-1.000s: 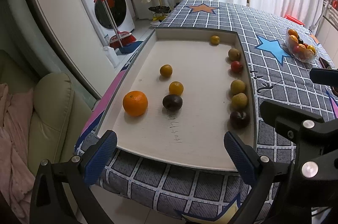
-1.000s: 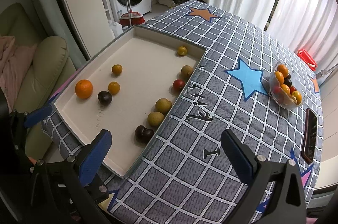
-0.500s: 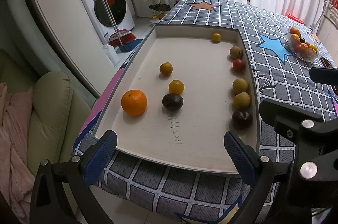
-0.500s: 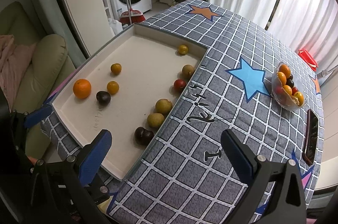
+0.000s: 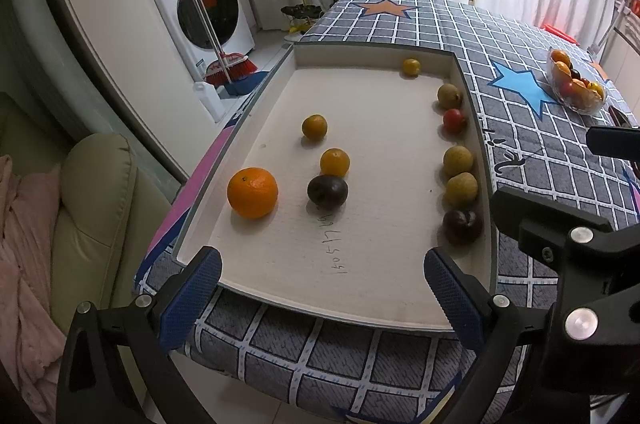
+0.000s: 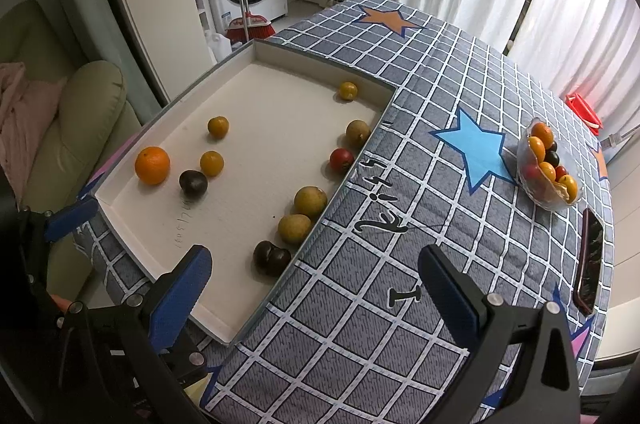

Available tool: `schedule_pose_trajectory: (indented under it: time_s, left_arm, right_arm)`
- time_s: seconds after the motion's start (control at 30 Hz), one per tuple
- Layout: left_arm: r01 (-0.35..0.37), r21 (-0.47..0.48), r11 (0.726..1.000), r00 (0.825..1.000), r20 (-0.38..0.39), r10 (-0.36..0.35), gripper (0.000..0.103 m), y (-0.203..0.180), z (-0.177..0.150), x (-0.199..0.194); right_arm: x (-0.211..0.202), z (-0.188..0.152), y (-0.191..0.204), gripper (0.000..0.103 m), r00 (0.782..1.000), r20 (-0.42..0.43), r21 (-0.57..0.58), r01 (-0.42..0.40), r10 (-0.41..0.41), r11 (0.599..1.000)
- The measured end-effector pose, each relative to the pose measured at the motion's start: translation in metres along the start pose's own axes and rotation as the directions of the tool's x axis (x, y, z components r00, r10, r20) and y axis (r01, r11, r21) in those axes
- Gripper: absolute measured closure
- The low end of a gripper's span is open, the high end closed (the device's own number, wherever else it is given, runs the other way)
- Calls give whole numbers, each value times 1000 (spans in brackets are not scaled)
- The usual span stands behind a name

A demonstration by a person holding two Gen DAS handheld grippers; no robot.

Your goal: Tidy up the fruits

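A white tray (image 5: 372, 308) lies on the checked tablecloth with several loose fruits in it. A large orange (image 5: 252, 192), a dark plum (image 5: 327, 190) and two small oranges (image 5: 335, 162) sit on its left half. Along its right wall lie tan fruits (image 5: 457, 161), a red one (image 5: 454, 120) and another dark plum (image 5: 462, 226). My left gripper (image 5: 322, 298) hangs open over the tray's near edge, holding nothing. My right gripper (image 6: 320, 294) is open above the cloth beside the tray (image 6: 224, 328), near the dark plum (image 6: 271, 257). A clear bowl of fruit (image 6: 548, 172) stands far right.
A dark phone (image 6: 588, 260) lies on the cloth near the right edge. A washing machine (image 5: 208, 8) with a red broom (image 5: 228, 64) stands beyond the table. A beige sofa (image 5: 80, 208) with a pink blanket is left of the table. White curtains hang behind.
Both grippers have drifted slightly back and to the left, so the tray sits a little farther off in both views. No fruit has moved and both grippers stay open.
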State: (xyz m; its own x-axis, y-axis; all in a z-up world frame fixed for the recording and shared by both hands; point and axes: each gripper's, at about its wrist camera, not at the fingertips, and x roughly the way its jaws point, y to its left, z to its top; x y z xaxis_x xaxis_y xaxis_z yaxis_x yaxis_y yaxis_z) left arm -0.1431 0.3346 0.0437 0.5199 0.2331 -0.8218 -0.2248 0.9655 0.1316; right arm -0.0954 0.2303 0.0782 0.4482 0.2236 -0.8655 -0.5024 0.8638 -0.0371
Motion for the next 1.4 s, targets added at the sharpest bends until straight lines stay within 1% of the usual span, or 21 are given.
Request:
schedule_pose_trajectory:
  time_s: [0.3,1.2,1.4]
  left_arm:
    - [2,-1,1000,1000,-9,-2,1,2,0,6]
    - [20,7,1000,1000,-8,-20,1,1,4,12]
    - [23,-5,1000,1000,-9,-23,1,3,5,13]
  right_arm:
    - [4,1,0,0,1000,-4,-7,13,-13,1000]
    - [11,5,3,0,1000,-17,-20,4,-4,1000]
    - [11,5,3,0,1000,-16,-21,5,-6,1000]
